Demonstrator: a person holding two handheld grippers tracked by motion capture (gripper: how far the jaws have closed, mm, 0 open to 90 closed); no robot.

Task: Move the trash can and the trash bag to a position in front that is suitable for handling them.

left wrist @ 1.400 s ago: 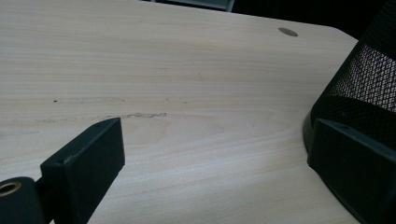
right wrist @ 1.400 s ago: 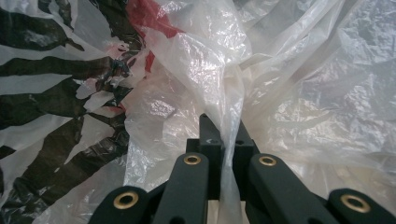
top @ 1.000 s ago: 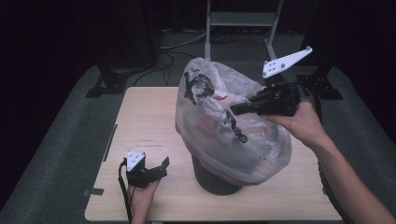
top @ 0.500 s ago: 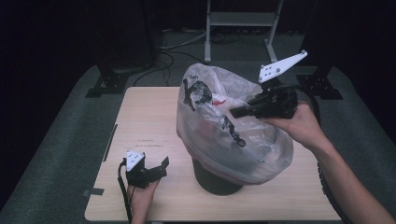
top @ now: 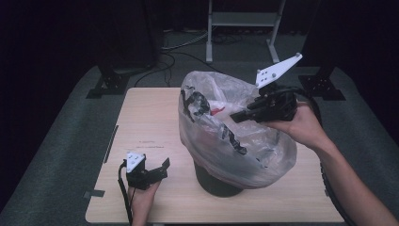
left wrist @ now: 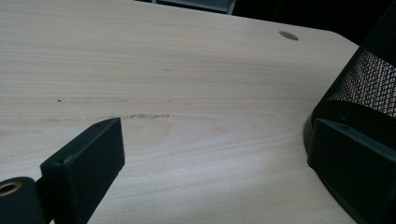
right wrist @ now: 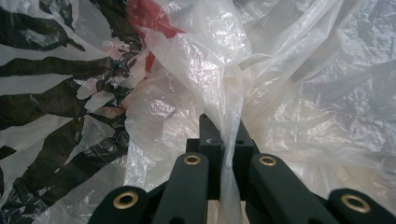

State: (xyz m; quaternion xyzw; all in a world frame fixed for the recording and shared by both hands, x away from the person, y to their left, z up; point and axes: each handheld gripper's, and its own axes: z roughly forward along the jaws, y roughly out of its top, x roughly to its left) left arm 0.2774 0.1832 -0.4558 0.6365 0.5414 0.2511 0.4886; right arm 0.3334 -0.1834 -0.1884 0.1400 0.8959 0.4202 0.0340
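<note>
The thin translucent plastic bag, printed with black and red markings, is draped over the dark mesh waste bin at the centre right of the high view. A bunched fold of its film is pinched between the closed jaws of the right gripper, seen at the upper right of that frame; in the right gripper view the fold runs straight down between the two jaws.

Compared with a second ago, the right gripper is found slightly higher and further toward the top of the frame, and the bag's upper side is drawn up and tauter with it. The bag is therefore judged to be in the course of being lifted or spread about the bin's rim, with the film not yet settled.

The left gripper is held unchanged at the lower left of the high view, low over the pale wooden table, its jaws parted around nothing. In the left gripper view the bin's mesh wall is seen at the right edge, just beside one jaw.
</note>
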